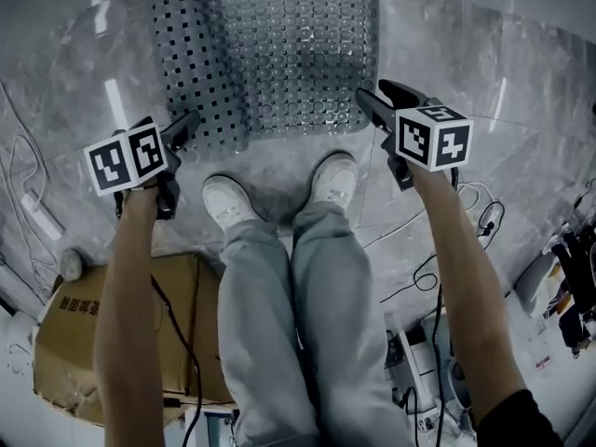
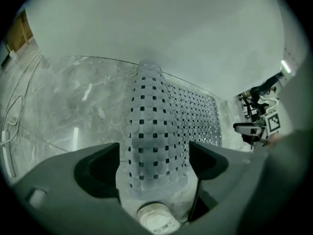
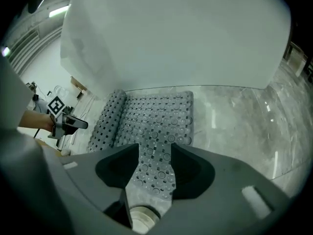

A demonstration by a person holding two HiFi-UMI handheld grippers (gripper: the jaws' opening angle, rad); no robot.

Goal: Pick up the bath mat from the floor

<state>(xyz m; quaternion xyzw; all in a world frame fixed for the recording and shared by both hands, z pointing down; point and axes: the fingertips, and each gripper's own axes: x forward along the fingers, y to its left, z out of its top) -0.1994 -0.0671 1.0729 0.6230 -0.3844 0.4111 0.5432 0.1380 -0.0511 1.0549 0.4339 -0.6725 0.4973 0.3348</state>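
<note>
Now, mat [image 1: 279,54] lies on floor [image 1: 494,73], left strip folded over. Likely limp, rubbery, light; may cling by suction. Jaws apart, unclamped: left hand-held gripper [image 1: 189,122], right hand-held gripper [image 1: 377,94], over its near corners, the best holds.

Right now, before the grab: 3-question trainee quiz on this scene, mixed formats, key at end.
1. True or false: the bath mat lies fully flat on the floor.
2. The left gripper is: A) shut on the mat, B) open, C) shut, empty.
3. What white things stand at the mat's near edge?
Key: 1 false, left strip folded over; 2 B; 3 the person's shoes.
</note>
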